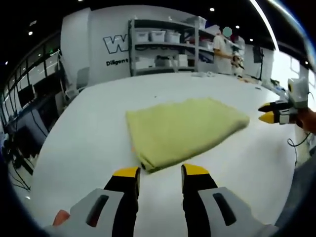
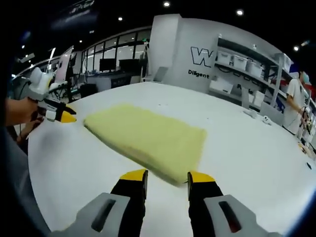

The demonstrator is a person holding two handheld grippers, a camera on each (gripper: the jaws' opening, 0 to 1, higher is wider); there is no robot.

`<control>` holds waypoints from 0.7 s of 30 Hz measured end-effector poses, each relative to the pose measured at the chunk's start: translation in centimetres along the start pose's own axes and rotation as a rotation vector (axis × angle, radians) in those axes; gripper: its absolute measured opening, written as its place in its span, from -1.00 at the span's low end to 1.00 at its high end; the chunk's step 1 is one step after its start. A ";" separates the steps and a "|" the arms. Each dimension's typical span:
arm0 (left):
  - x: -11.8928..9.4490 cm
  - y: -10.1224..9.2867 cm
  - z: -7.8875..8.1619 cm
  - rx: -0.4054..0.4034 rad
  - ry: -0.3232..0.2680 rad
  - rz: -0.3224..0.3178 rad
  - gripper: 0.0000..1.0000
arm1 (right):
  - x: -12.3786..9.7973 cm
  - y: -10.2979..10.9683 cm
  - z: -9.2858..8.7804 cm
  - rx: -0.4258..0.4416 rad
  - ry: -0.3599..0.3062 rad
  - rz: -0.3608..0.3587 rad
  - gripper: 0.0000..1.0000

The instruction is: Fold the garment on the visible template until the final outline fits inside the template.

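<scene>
Above the white table (image 1: 89, 143), left gripper (image 1: 160, 172) and right gripper (image 2: 167, 176) both wide, empty, just short of the folded yellow garment (image 1: 185, 129).

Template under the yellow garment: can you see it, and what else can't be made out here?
- Template: no outline visible in either view; the folded yellow garment may cover it on the white table.
- Garment type: folded, so it cannot be identified.
- Right gripper: cut off by the left gripper view's edge.
- Wall lettering: cut off by the shelving.

Folded yellow garment (image 1: 185, 131) on white table (image 1: 89, 148) — left claw (image 1: 160, 173) open
</scene>
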State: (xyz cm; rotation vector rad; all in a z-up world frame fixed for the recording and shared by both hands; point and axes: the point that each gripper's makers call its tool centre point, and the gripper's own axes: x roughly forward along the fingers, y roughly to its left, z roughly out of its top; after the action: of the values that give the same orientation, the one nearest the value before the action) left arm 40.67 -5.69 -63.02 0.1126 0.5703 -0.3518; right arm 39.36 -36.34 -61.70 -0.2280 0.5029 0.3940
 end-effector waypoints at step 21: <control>2.4 1.6 -1.7 0.011 0.060 0.013 -0.60 | 3.2 -3.0 -3.5 0.014 0.121 -0.015 -0.84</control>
State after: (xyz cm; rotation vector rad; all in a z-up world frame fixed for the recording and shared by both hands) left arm 42.21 -4.53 -65.75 0.1379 0.6268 -0.3402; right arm 41.75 -39.11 -65.99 -0.2429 0.6222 0.3639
